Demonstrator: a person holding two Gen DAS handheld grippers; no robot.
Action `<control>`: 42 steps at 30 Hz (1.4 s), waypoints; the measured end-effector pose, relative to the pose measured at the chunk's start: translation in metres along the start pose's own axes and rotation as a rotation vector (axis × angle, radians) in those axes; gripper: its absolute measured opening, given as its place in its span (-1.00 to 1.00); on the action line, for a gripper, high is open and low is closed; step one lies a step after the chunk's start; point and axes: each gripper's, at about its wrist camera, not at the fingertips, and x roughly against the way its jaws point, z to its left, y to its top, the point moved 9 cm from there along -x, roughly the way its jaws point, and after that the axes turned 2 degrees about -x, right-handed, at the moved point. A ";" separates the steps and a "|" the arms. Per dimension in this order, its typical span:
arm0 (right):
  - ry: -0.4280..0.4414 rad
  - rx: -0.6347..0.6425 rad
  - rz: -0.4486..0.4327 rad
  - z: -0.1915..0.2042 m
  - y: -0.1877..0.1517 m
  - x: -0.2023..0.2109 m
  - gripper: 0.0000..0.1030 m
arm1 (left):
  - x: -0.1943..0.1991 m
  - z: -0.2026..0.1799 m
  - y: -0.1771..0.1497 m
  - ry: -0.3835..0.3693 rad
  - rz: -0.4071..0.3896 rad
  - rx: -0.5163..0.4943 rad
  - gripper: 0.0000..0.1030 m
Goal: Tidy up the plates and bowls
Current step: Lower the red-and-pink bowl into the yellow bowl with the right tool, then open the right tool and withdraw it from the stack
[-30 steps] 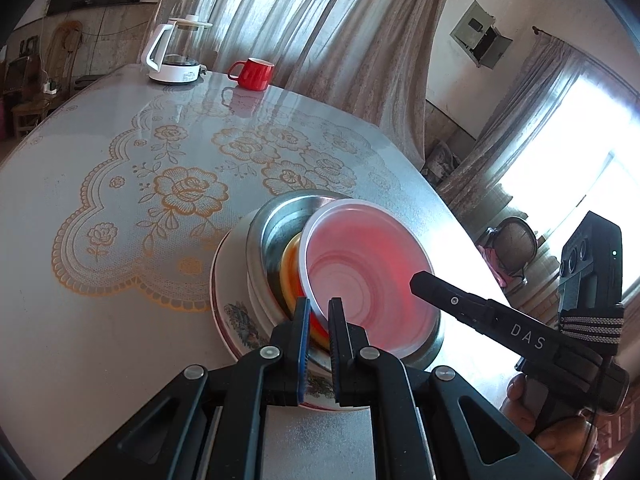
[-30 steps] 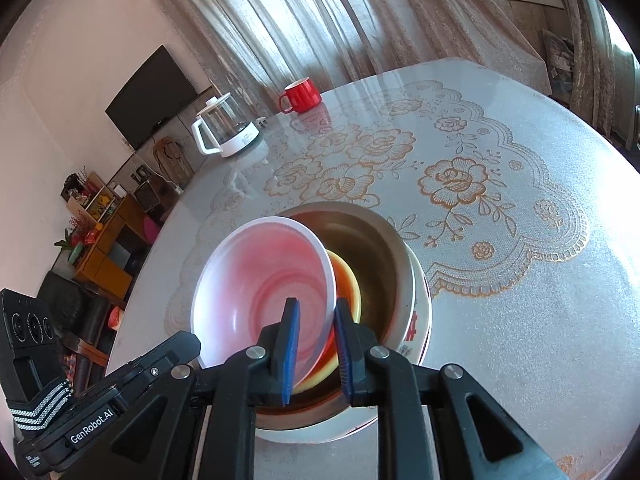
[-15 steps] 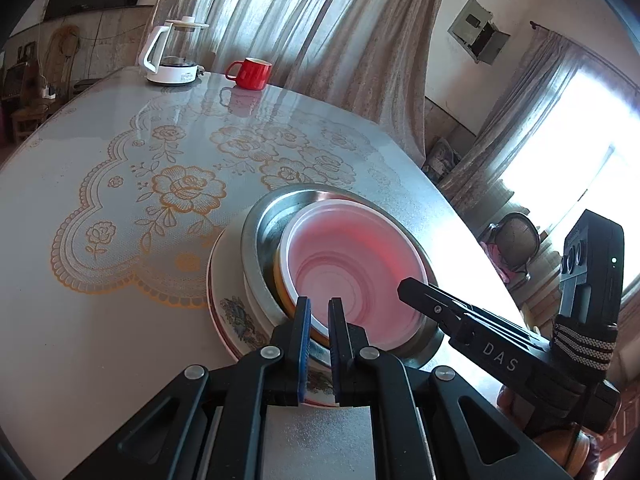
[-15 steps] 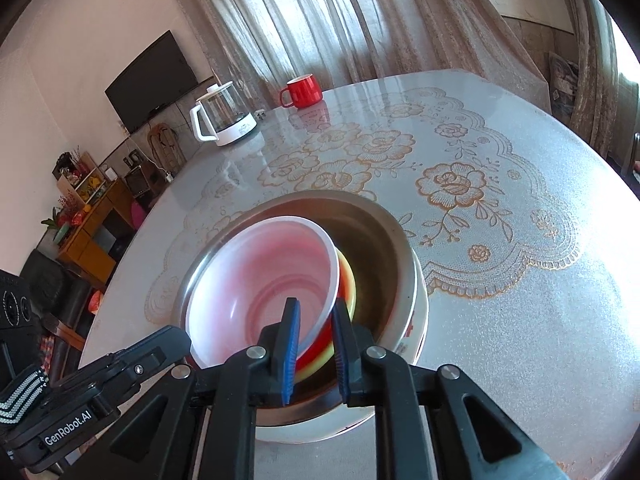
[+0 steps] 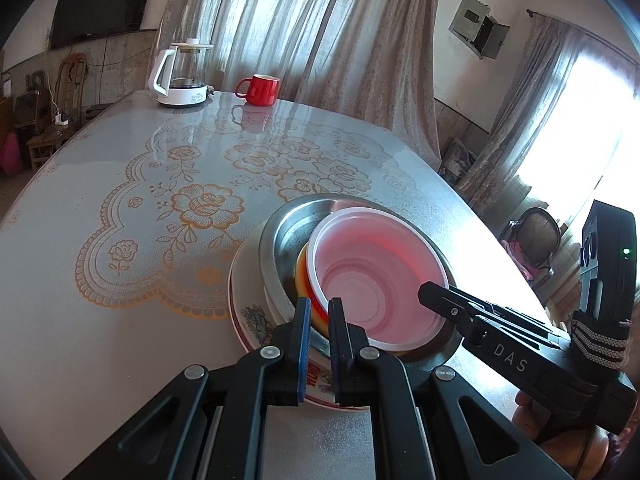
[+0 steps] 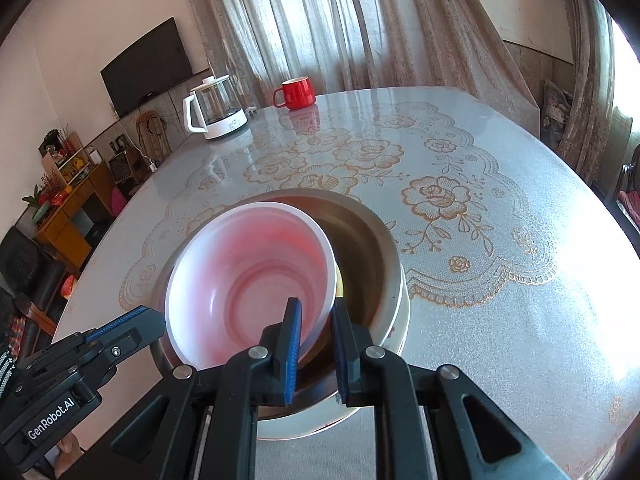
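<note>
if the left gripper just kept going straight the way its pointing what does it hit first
Most likely the stack right at its tips: the left gripper sits at the near edge of the metal bowl, with the orange bowl and pink bowl just beyond. Depth is hard to judge.

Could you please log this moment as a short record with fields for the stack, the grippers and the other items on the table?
stack: pink bowl tilted inside a steel bowl, an orange dish between them, all on a floral plate
left gripper: shut at the near rims of the stack, what it pinches unclear
right gripper: shut on the pink bowl rim
table: lace-patterned cover
far end: glass kettle, red mug
</note>
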 end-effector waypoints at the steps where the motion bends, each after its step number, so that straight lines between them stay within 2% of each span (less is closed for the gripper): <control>1: 0.008 -0.005 -0.002 0.000 0.000 0.001 -0.68 | 0.000 0.001 0.000 0.001 0.000 -0.001 -0.85; 7: 0.026 -0.012 -0.012 0.001 -0.001 0.006 -0.63 | 0.001 0.006 -0.001 0.015 -0.001 0.004 -0.83; 13: 0.040 -0.004 -0.039 -0.001 0.000 0.014 -0.63 | -0.001 0.020 -0.004 0.026 0.004 0.043 -0.67; 17: 0.015 0.045 -0.049 0.005 -0.001 0.012 -0.76 | 0.001 0.025 -0.003 0.041 -0.001 0.039 -0.67; 25: 0.031 0.024 -0.032 0.002 -0.003 0.006 -0.76 | 0.002 0.034 -0.006 0.070 -0.006 0.047 -0.67; 28: 0.039 0.013 -0.042 0.000 -0.002 0.009 -0.65 | 0.001 0.037 -0.009 0.071 0.003 0.063 -0.58; 31: 0.040 0.017 -0.050 0.002 -0.002 0.012 -0.65 | 0.002 0.039 -0.011 0.082 -0.001 0.065 -0.55; 35: 0.053 0.010 -0.059 0.006 -0.003 0.015 -0.55 | 0.006 0.037 -0.008 0.071 -0.020 0.069 -0.27; 42: 0.019 0.076 -0.081 0.018 -0.008 0.020 -0.50 | 0.006 0.027 -0.009 0.094 -0.034 0.010 -0.25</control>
